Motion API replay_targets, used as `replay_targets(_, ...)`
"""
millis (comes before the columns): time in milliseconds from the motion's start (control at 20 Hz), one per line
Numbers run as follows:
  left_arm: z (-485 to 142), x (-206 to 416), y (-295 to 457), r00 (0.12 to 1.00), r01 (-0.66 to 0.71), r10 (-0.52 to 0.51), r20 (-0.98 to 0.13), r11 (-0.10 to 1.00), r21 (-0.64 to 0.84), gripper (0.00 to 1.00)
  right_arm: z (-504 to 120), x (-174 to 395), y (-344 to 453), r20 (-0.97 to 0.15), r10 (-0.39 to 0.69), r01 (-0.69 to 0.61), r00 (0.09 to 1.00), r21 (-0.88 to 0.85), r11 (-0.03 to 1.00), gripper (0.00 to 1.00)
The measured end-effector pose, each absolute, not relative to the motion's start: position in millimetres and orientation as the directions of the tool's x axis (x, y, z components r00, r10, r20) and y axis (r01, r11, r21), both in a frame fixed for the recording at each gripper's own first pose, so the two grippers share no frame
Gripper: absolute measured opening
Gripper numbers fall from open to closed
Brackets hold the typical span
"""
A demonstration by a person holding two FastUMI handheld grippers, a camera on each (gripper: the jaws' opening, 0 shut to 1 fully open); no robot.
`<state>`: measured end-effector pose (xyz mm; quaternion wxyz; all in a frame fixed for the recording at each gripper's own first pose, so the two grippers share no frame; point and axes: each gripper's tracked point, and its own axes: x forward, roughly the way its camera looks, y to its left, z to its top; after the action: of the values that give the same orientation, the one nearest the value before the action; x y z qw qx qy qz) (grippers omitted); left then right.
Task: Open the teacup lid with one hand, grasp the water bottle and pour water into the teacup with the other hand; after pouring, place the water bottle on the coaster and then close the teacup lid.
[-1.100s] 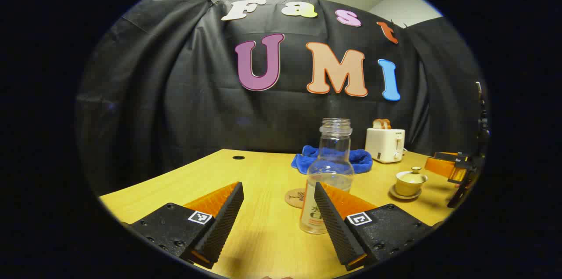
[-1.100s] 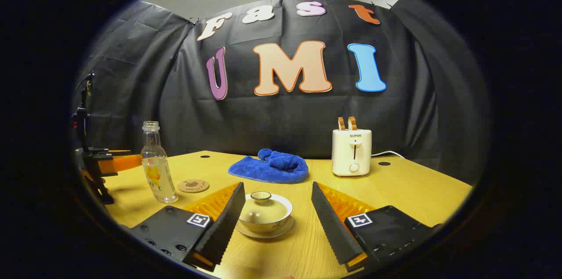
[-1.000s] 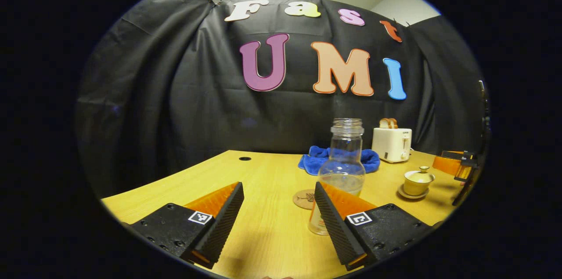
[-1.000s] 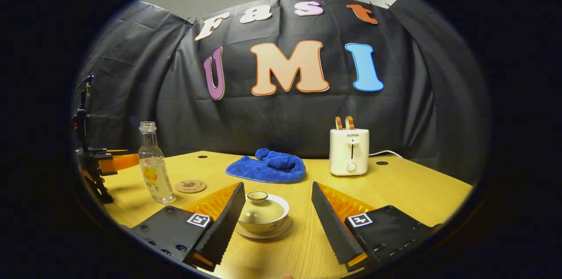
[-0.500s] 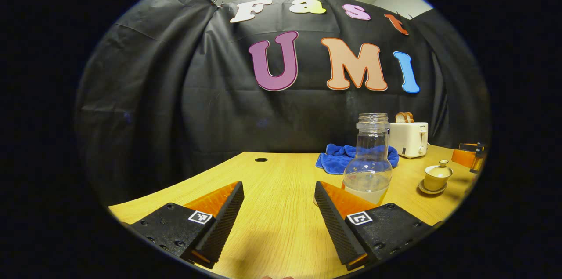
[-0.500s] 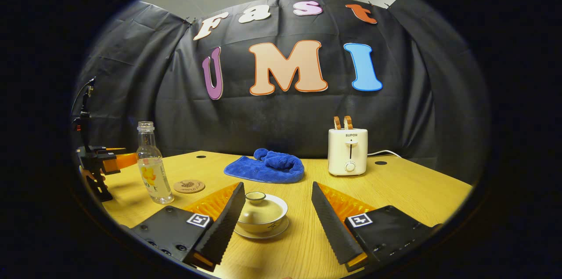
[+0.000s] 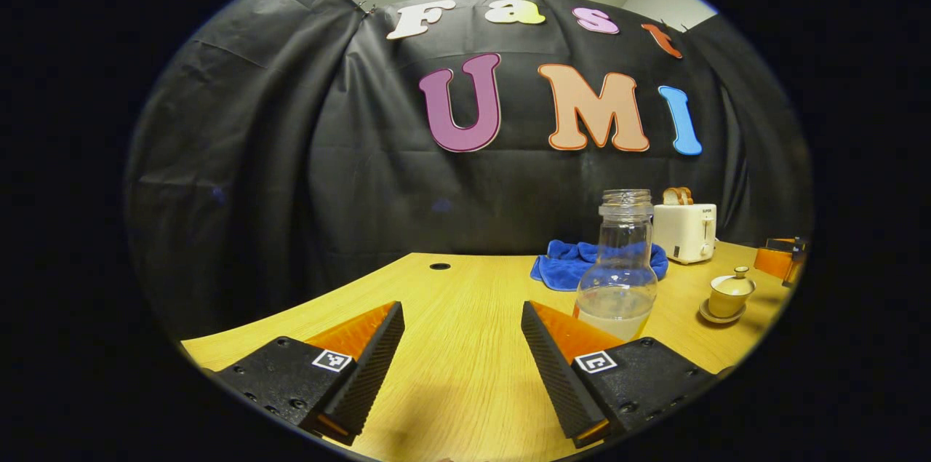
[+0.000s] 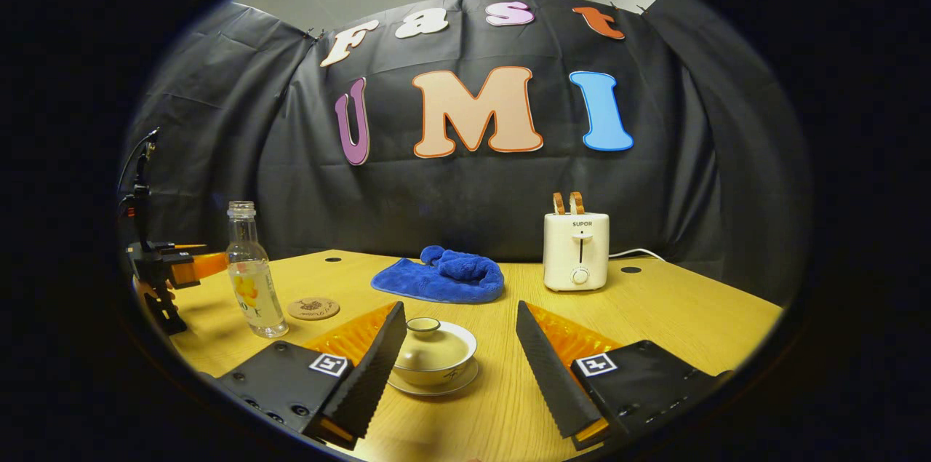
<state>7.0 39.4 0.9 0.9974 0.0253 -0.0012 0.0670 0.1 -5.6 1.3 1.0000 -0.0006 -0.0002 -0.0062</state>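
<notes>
Wooden table (image 8: pixel 691 316) under a black cloth wall carries all task items, laid out in a row. From the right gripper view, the water bottle (image 8: pixel 249 273) stands upright and uncapped at the left, the coaster (image 8: pixel 313 308) lies flat just beside it, and the teacup (image 8: pixel 434 351) sits on its saucer with the teacup lid (image 8: pixel 425 328) on. A blue cloth (image 8: pixel 444 276) and a toaster (image 8: pixel 577 247) stand behind, well apart from the work.

The right gripper (image 8: pixel 460 345) is spread wide, its fingers flanking the teacup without touching it; judged, this lines it up to take the lid knob. The left gripper (image 7: pixel 461 342) is likewise spread and grips nothing. In the left gripper view the water bottle (image 7: pixel 618 273) stands just past its right finger, not between the two.

Against the earlier frames, the left gripper view has swung leftward: the bottle has drifted from near centre toward the right, and the coaster has passed behind the finger. The right gripper has barely shifted. No step of the task is judged complete.
</notes>
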Motion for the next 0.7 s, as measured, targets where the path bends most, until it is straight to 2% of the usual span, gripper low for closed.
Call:
replay_targets(200, 1, 7, 39, 0.991, -0.136, 0.135, 0.007, 0.989, 0.051, 0.95, 1, 1, -6, 0.001, -0.012, 0.012, 1.000, -0.001, 1.000, 0.99)
replay_targets(250, 0, 7, 40, 0.990, -0.142, 0.142, 0.006, 0.989, 0.050, 0.95, 2, 1, -5, 0.001, -0.007, 0.007, 1.000, 0.000, 1.000, 0.96)
replay_targets(300, 1, 7, 42, 0.989, -0.149, 0.149, 0.006, 0.988, 0.050, 0.93, 1, 1, -1, -0.001, 0.009, -0.009, 1.000, 0.000, 1.000, 0.99)
replay_targets(350, 0, 7, 42, 0.988, -0.153, 0.152, 0.006, 0.987, 0.050, 0.95, 1, 2, 6, -0.002, 0.040, -0.040, 0.999, 0.002, 0.999, 0.94)
replay_targets(450, 1, 7, 41, 0.988, -0.153, 0.153, 0.006, 0.987, 0.050, 0.95, -1, 4, 19, -0.009, 0.105, -0.105, 0.994, 0.005, 0.994, 0.94)
replay_targets(700, 1, 7, 42, 0.988, -0.153, 0.153, 0.006, 0.987, 0.050, 0.95, -11, 19, 33, -0.062, 0.155, -0.155, 0.986, 0.006, 0.988, 0.96)
